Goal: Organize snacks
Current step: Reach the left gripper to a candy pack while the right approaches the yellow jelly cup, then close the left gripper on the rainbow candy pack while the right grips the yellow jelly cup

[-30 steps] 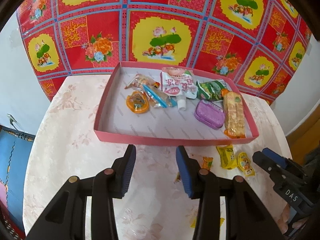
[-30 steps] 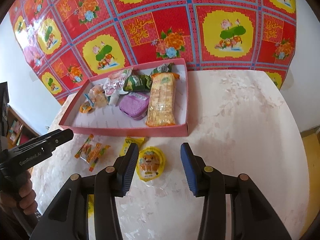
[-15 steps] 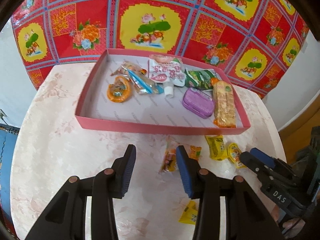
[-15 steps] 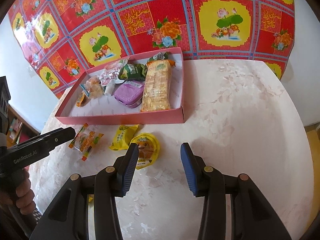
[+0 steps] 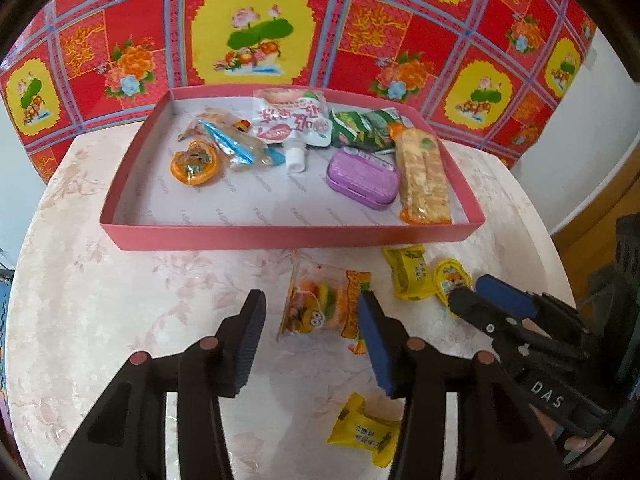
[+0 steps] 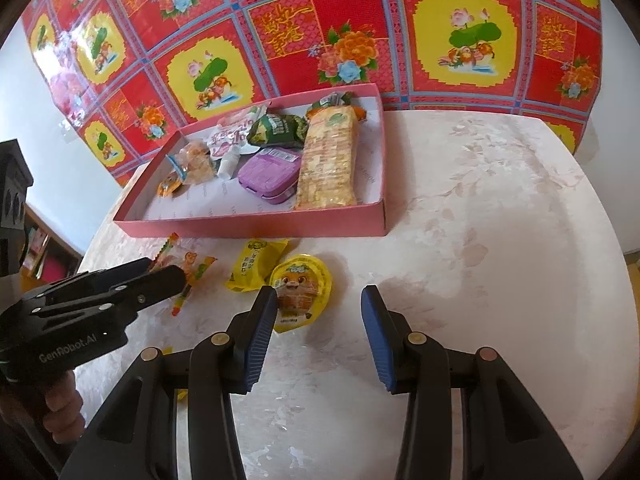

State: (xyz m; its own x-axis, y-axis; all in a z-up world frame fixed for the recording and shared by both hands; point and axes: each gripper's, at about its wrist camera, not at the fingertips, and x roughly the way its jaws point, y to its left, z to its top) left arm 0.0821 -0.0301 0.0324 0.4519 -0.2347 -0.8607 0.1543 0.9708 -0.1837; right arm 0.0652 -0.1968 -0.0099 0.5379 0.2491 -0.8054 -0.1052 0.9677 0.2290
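A: How far along are you?

B: Partway. Your pink tray [image 5: 280, 236] already holds several snacks, among them a purple tin [image 5: 362, 178] and a long cracker pack [image 5: 426, 176]. Left on the tabletop [image 5: 120, 300] just in front of it: the gummy packet [image 5: 320, 306], a yellow packet [image 5: 408, 272], a round jelly cup [image 6: 300, 292] and another yellow packet [image 5: 366, 432] nearer you.

A: And the jaws?

B: Your left gripper [image 5: 312, 338] has just been opening its jaws; they straddle the gummy packet without pressing it. Your right gripper [image 6: 318, 336] stands partly open, empty, the jelly cup beside its left jaw.

A: Anything unclear?

B: The gummy packet's right edge hides behind one jaw, and the labels are too small to read.
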